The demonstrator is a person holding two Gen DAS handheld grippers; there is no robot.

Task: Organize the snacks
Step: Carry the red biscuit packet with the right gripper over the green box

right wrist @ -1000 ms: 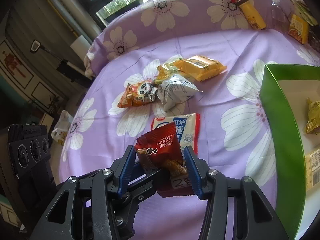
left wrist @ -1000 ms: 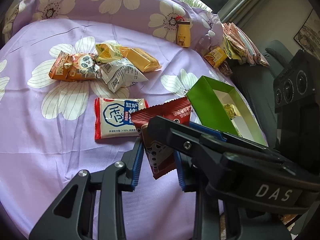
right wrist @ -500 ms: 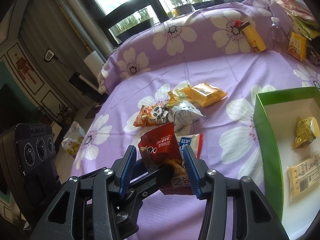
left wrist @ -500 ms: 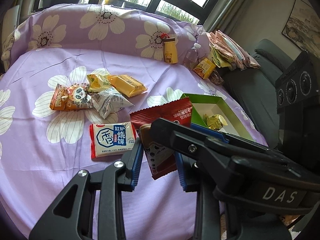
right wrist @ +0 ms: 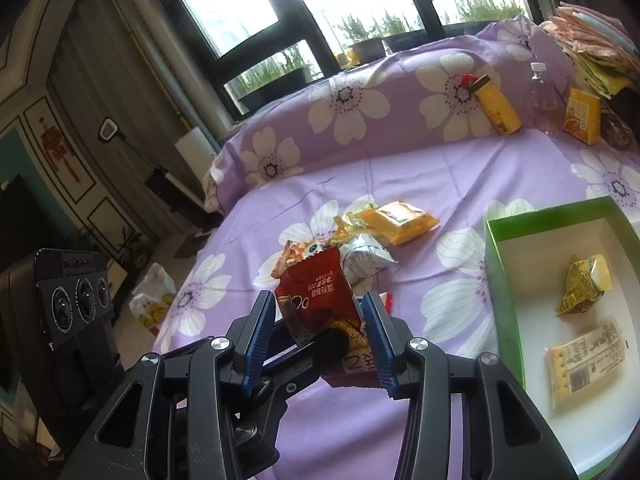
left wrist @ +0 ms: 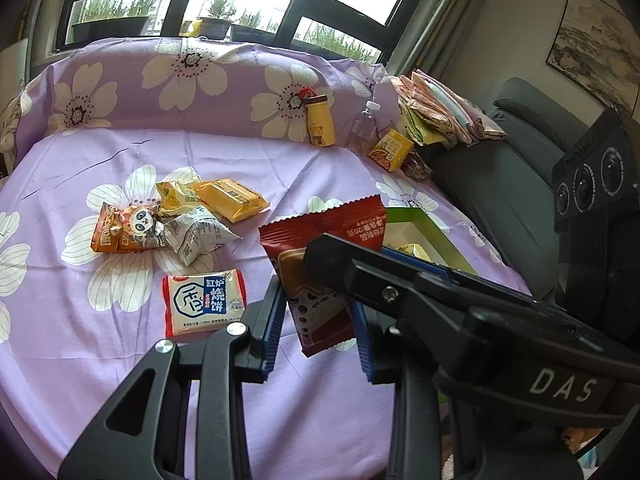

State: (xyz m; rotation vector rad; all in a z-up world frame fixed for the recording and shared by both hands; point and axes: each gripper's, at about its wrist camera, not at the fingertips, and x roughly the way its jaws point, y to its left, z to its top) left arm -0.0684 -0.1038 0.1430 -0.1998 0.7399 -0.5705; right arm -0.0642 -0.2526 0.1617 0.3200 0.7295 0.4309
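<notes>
Both tools are on the same item here - the red packet (right wrist: 316, 284) is up off the purple flowered sheet (left wrist: 100, 360), hanging in the air between two sets of blue pads. The left tool (left wrist: 318, 306) is drawn in narrow, with its pads against the packet's two side edges as far as the left wrist view shows. The right tool (right wrist: 320, 304) reaches across from the other side. Its jaws have just been closing, the same red packet sits between them, and the pads now look pressed onto it. So it reads as a two-handed hold, both tools clamped on one snack.

The step in hand looks like the carry: one snack picked from the scatter and on its way to the green box (right wrist: 500, 280). The box lies open just to the right, its white floor already holding a crumpled yellow packet (right wrist: 586, 284) and a flat cracker pack (right wrist: 584, 364).

Left behind on the sheet are a red-and-white biscuit pack (left wrist: 204, 302), directly below the lifted one, and further back an orange panda bag (left wrist: 128, 232), a silver pouch (left wrist: 200, 236) and a yellow bar pack (left wrist: 230, 200) in a loose pile.

The next move, as I judge it, calls for a swing rightward over the green wall, high enough that the packet's dangling bottom corner doesn't snag the rim. Then comes a release over the bare white floor nearest the wall - and both tools need to let go together, or the foil twists in whichever one hangs on.
</notes>
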